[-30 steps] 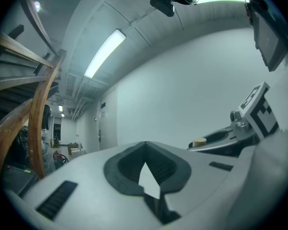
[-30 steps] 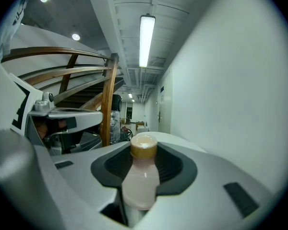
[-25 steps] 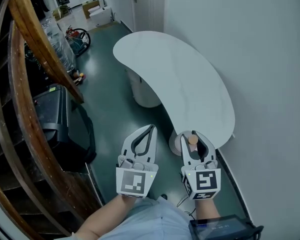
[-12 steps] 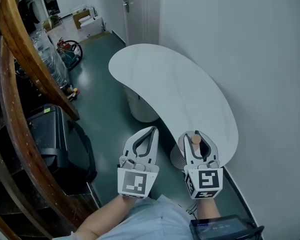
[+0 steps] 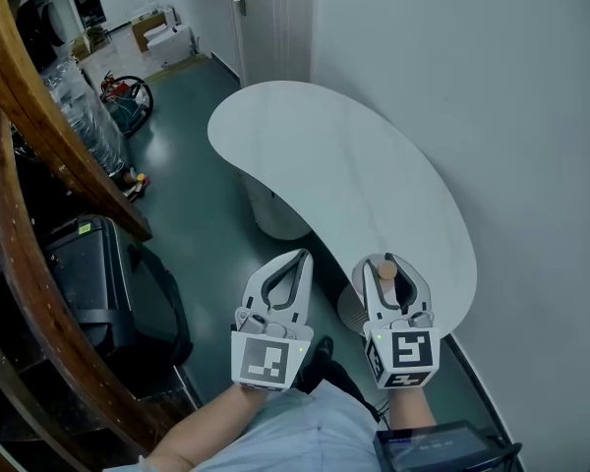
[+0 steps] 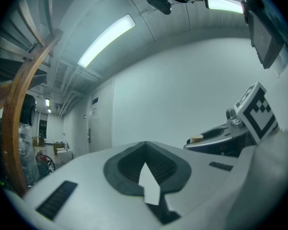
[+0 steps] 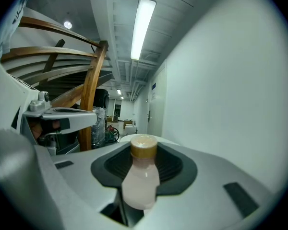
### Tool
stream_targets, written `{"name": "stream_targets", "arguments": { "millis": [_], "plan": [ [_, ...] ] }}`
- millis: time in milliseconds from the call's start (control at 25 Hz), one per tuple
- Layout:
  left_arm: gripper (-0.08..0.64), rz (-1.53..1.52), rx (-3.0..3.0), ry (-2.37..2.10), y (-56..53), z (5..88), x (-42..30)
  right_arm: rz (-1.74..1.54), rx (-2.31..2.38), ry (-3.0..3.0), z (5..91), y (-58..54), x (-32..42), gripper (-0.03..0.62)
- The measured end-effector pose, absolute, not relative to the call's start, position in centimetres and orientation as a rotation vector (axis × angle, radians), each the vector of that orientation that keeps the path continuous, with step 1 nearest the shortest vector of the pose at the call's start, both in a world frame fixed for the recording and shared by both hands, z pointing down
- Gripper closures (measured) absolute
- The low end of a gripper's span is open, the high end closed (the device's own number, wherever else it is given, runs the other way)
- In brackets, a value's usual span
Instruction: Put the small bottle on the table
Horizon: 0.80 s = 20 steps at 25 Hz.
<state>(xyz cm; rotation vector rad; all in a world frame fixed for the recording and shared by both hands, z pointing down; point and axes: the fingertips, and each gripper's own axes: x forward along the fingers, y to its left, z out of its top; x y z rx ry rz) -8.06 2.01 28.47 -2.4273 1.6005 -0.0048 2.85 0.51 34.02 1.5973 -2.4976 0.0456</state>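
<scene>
My right gripper (image 5: pixel 391 266) is shut on a small bottle (image 7: pixel 140 180) with a pale pink body and a tan cap (image 5: pixel 384 269). The bottle stands upright between the jaws, its cap (image 7: pixel 143 146) level with the jaw tips. This gripper hovers at the near end of the white curved table (image 5: pixel 324 170), over its edge. My left gripper (image 5: pixel 293 264) is to the left, beside the table over the floor; its jaws meet at the tips (image 6: pixel 145 152) with nothing in them. The right gripper and the tan cap (image 6: pixel 197 138) show at the right of the left gripper view.
A white wall runs along the table's right side. A curved wooden stair rail (image 5: pixel 39 126) and dark cases (image 5: pixel 88 264) stand to the left. The table rests on white round legs (image 5: pixel 275 209) above the green floor (image 5: pixel 202 146). A door (image 5: pixel 270 13) is at the far end.
The view has shifted forward along the table; both grippers sit slightly closer to its near end. The grip on the bottle is unchanged.
</scene>
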Motion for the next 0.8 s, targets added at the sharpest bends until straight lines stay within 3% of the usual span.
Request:
{"name": "stream_targets", "arguments": {
  "millis": [800],
  "plan": [
    [0.56, 0.036, -2.437, 1.672, -7.8, 27.7, -7.9, 0.082, 1.588, -2.519, 34.2, -8.9, 3.3, 0.465]
  ]
}}
